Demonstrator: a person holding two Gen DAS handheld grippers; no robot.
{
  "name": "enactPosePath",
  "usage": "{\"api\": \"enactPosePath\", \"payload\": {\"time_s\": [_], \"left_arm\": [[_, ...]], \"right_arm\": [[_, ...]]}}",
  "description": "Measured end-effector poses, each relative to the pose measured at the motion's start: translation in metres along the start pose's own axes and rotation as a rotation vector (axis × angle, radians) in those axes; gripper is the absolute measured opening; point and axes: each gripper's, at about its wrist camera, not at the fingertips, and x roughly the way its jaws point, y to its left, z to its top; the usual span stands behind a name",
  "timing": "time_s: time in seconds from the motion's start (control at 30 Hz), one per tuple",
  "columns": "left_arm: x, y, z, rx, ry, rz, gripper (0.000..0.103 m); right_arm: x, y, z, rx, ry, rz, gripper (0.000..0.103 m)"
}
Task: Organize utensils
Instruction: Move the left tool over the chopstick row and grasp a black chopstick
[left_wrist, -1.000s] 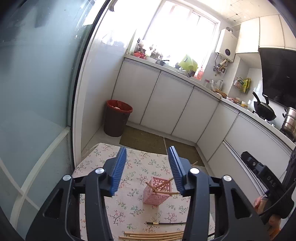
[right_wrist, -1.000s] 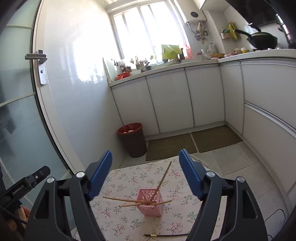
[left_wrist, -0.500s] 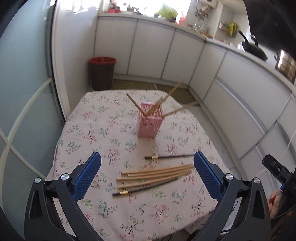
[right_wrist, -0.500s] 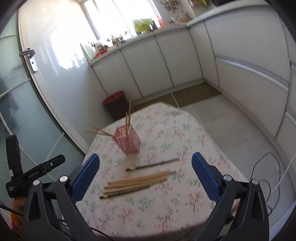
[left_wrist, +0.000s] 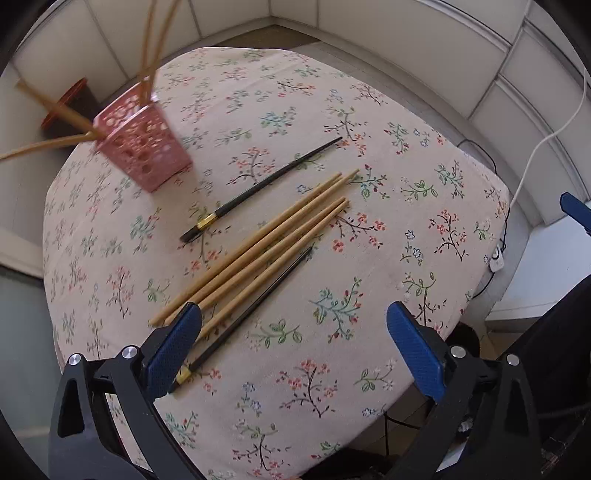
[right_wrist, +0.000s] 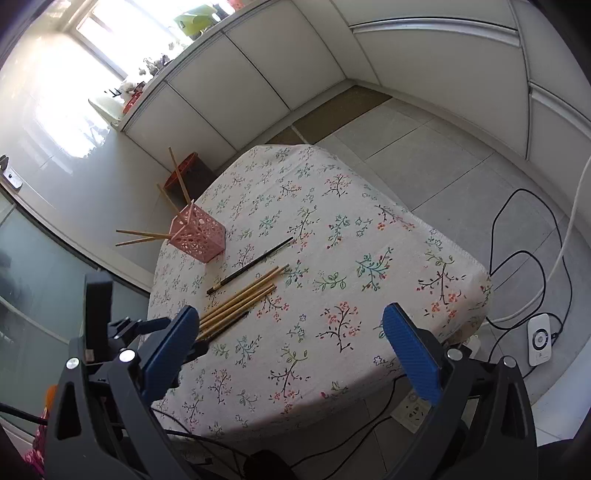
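Left wrist view: left claw (left_wrist: 293, 339) jaws spread wide, empty, above the floral counter (left_wrist: 388, 236). Bamboo chopsticks (left_wrist: 266, 243) lie at frame centre between two black chopsticks (left_wrist: 266, 184); pink holder (left_wrist: 142, 146) upper left. Right claw (right_wrist: 291, 343) likewise wide, empty.

Kitchen around me: white cabinets (right_wrist: 258, 74), grey tiled floor (right_wrist: 443, 155), bright window (right_wrist: 99, 22), flowered tabletop (right_wrist: 332, 258).

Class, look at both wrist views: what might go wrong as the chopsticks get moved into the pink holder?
1. The wooden chopsticks lie touching in a bundle, so the open left claw may pinch several or scatter them.
2. The pink holder already has sticks leaning far out; adding more could tip it.
3. The near black chopstick is thin and may slip.
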Motion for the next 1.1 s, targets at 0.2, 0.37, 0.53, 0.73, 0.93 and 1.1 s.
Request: {"api": "enactPosePath", "payload": {"time_s": [0.2,0.37,0.53,0.73,0.93,1.1], "left_arm": [[0.033,-0.028,0.064,0.177,0.042,-0.018,0.096],[0.064,-0.023,0.123,0.204,0.075,-0.01,0.09],[0.098,-0.011,0.151,0.17,0.151,-0.051,0.052],[0.113,-0.007,0.157,0.212,0.188,-0.062,0.03],[0.107,-0.009,0.146,0.264,0.179,-0.047,0.014],[0.097,-0.003,0.129,0.258,0.085,-0.008,0.007]], "right_arm": [[0.015,-0.003,0.001,0.012,0.075,0.024,0.097],[0.022,-0.018,0.009,0.073,0.079,0.024,0.097],[0.035,-0.024,0.012,0.096,0.132,0.039,0.097],[0.035,-0.018,0.014,0.039,0.104,-0.059,0.097],[0.047,-0.031,0.014,0.128,0.175,-0.025,0.097],[0.055,-0.024,0.011,0.134,0.204,0.0,0.097]]}}
